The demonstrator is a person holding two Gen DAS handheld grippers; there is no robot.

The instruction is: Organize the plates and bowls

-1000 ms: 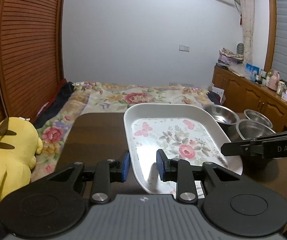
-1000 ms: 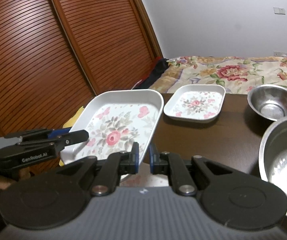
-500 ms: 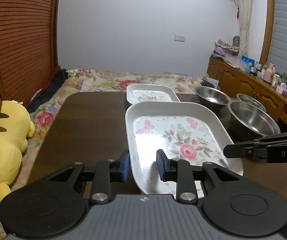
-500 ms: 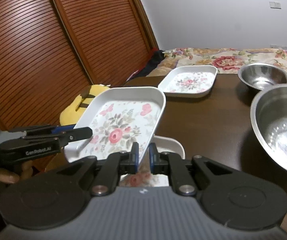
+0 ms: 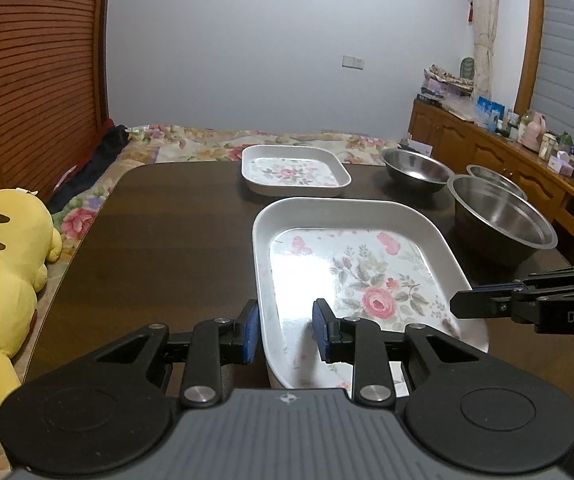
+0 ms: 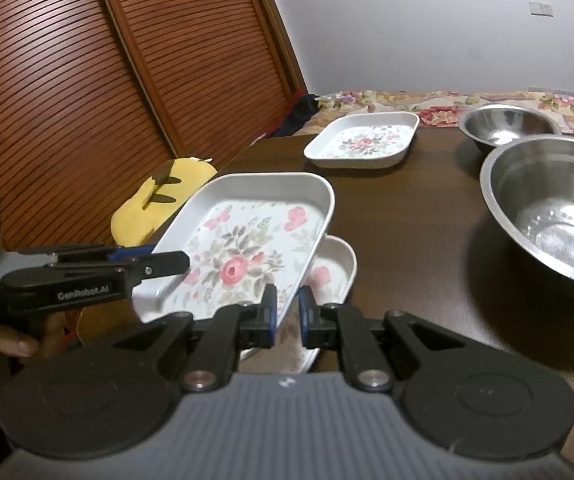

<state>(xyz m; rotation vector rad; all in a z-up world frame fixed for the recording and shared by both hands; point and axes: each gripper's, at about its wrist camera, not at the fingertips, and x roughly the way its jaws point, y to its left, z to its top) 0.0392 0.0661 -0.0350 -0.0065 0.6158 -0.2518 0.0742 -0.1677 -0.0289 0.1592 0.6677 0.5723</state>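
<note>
Both hand-held grippers, left [image 5: 285, 330] and right [image 6: 287, 312], clamp the large plate [image 6: 247, 248]; lower it level onto the plate beneath [image 6: 337, 270].

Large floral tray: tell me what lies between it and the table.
A smaller floral plate lies on the table under the large tray, peeking past its right edge, seen in the right wrist view.
</note>
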